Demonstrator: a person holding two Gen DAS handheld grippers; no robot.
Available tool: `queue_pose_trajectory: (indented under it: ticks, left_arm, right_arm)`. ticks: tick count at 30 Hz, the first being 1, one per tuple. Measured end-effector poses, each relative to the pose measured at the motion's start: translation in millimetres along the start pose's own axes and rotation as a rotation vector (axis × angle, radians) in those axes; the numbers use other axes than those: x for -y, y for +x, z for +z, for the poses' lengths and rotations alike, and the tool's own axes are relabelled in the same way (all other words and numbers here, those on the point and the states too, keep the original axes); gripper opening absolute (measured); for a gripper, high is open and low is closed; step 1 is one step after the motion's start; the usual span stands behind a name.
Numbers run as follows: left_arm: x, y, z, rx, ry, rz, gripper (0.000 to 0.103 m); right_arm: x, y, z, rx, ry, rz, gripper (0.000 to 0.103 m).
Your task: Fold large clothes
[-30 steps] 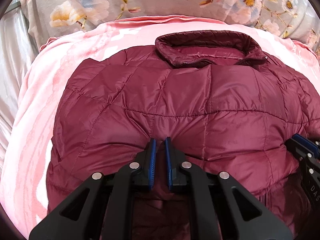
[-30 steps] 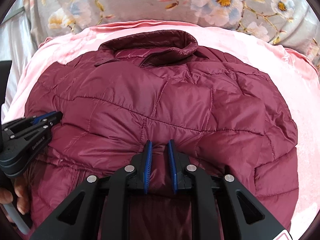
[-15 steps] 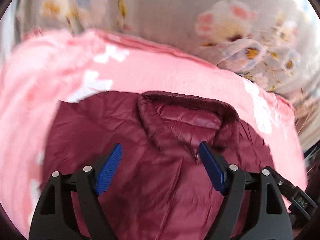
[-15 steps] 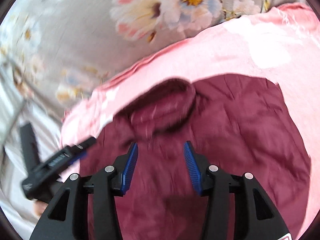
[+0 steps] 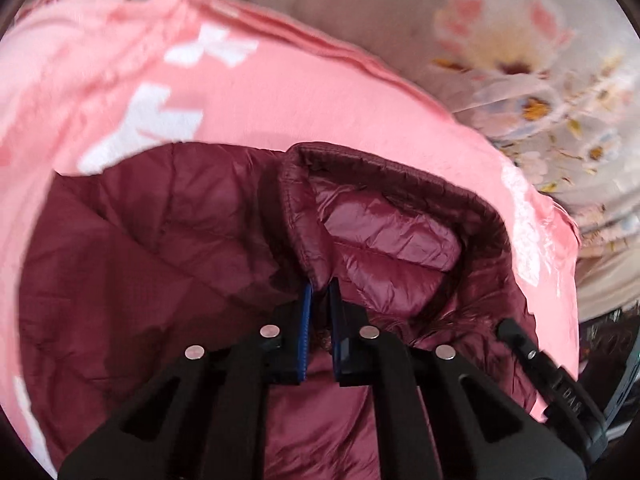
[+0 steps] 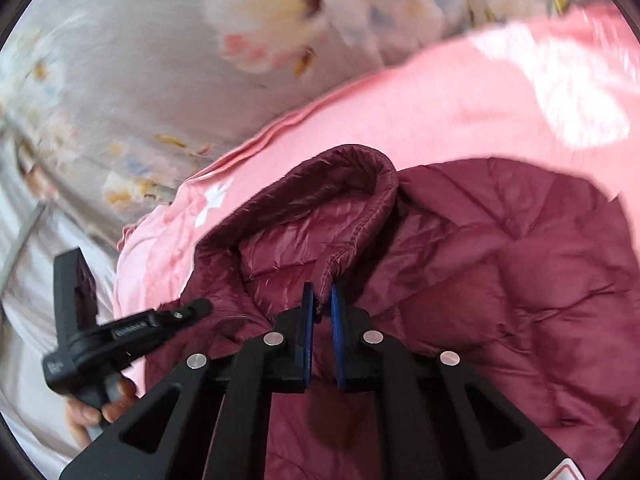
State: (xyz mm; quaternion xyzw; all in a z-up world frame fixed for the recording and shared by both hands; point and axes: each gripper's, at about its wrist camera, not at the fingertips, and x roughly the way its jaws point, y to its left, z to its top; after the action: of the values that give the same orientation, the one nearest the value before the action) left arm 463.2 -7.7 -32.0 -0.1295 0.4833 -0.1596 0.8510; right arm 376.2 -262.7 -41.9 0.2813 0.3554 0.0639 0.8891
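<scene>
Both jaws have just snapped closed: your left gripper [image 5: 319, 286] and right gripper [image 6: 320, 292] each pinch the collar edge of the maroon quilted puffer jacket [image 6: 500, 264], lying on the pink blanket [image 5: 280, 96]. You're starting a fold; next, lift both ends evenly.

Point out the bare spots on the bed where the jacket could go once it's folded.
Free: the pink blanket beyond the collar, up to the floral quilt, and the blanket strip by the jacket's side. Crowded: both grippers meet at the collar.
</scene>
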Motion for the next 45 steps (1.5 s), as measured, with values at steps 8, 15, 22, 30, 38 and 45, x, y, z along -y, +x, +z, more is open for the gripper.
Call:
queue_pose_trajectory:
  ticks: [8, 15, 22, 30, 38, 45]
  left_arm:
    - [-6, 27, -27, 0.003, 0.078, 0.087, 0.008]
    - [5, 31, -39, 0.086, 0.197, 0.179, 0.009]
    - [2, 5, -41, 0.123, 0.233, 0.169, 0.029]
    - [0, -49, 24, 0.179, 0.081, 0.036, 0.080]
    - [-32, 44, 82, -0.049, -0.305, -0.067, 0.074]
    - [-28, 60, 63, -0.093, -0.167, 0.009, 0.014]
  right_arm:
    - [8, 35, -27, -0.082, -0.139, -0.169, 0.007]
    - [5, 43, -34, -0.066, -0.197, -0.220, 0.005]
    - [15, 14, -38, -0.090, -0.192, -0.182, 0.014]
    - [13, -24, 26, 0.016, 0.034, 0.047, 0.055]
    - [49, 55, 55, -0.043, 0.524, 0.211, 0.056]
    - [52, 70, 40, -0.104, 0.406, 0.131, 0.003]
